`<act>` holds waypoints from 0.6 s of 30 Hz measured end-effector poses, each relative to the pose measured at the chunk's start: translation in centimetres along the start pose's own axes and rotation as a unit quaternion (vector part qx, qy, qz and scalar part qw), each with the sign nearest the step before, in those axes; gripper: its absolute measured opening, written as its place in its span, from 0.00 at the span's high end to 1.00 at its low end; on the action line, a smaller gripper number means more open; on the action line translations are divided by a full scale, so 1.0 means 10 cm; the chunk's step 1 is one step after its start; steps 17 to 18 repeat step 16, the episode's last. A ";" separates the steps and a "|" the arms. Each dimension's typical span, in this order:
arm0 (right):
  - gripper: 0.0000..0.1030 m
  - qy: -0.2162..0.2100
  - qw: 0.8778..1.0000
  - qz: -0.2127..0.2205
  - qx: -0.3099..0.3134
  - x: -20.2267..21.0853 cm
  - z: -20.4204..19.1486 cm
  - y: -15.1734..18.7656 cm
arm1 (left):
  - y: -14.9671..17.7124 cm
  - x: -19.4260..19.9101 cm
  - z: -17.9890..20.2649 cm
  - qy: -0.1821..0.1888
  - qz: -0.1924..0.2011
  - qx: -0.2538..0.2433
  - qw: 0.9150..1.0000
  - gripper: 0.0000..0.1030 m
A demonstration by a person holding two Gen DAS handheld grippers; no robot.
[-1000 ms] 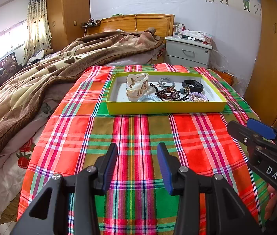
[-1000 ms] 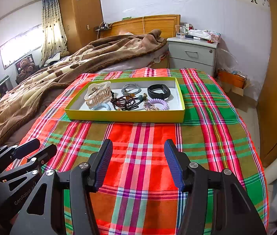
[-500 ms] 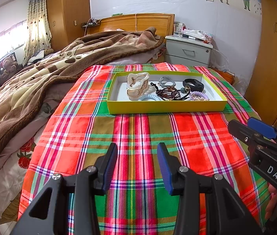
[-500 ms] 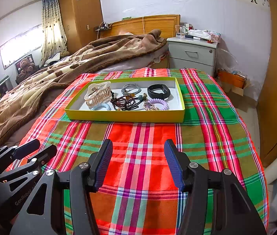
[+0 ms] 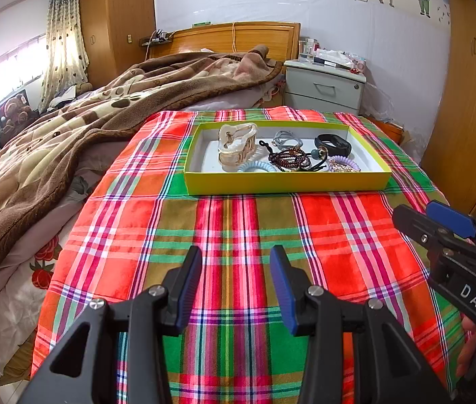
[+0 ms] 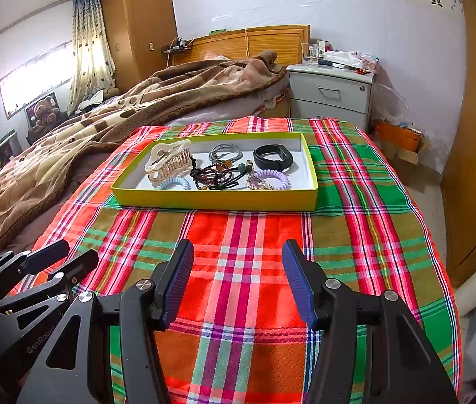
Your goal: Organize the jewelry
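Note:
A yellow tray (image 5: 285, 181) (image 6: 214, 198) sits on the plaid cloth ahead of both grippers. It holds a cream hair claw (image 5: 236, 146) (image 6: 168, 163), grey hair ties (image 5: 286, 138) (image 6: 226, 153), a black band (image 5: 334, 144) (image 6: 273, 157), dark beads (image 5: 288, 160) (image 6: 212, 175), a blue coil tie (image 5: 256, 167) (image 6: 173, 185) and a purple coil tie (image 5: 345, 163) (image 6: 275, 178). My left gripper (image 5: 235, 266) (image 6: 72, 259) is open and empty, well short of the tray. My right gripper (image 6: 238, 262) (image 5: 423, 215) is open and empty beside it.
The plaid cloth (image 5: 238, 229) covers the bed's foot. A brown blanket (image 5: 69, 134) is heaped to the left. A grey nightstand (image 5: 323, 87) stands behind the tray, wooden wardrobes (image 5: 473, 101) to the right. A cardboard box (image 6: 398, 138) lies on the floor.

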State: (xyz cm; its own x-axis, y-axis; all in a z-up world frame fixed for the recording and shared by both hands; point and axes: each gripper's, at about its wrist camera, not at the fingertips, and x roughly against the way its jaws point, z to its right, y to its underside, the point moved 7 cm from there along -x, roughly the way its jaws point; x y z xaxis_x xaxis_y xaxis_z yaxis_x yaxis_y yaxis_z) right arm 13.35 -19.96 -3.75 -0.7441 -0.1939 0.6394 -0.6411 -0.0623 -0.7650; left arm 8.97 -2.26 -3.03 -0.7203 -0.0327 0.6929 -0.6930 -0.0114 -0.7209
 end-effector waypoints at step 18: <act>0.46 0.000 1.000 0.000 -0.001 0.00 -0.01 0.00 | 0.00 -0.05 -0.02 -0.002 -0.009 0.006 1.000 0.58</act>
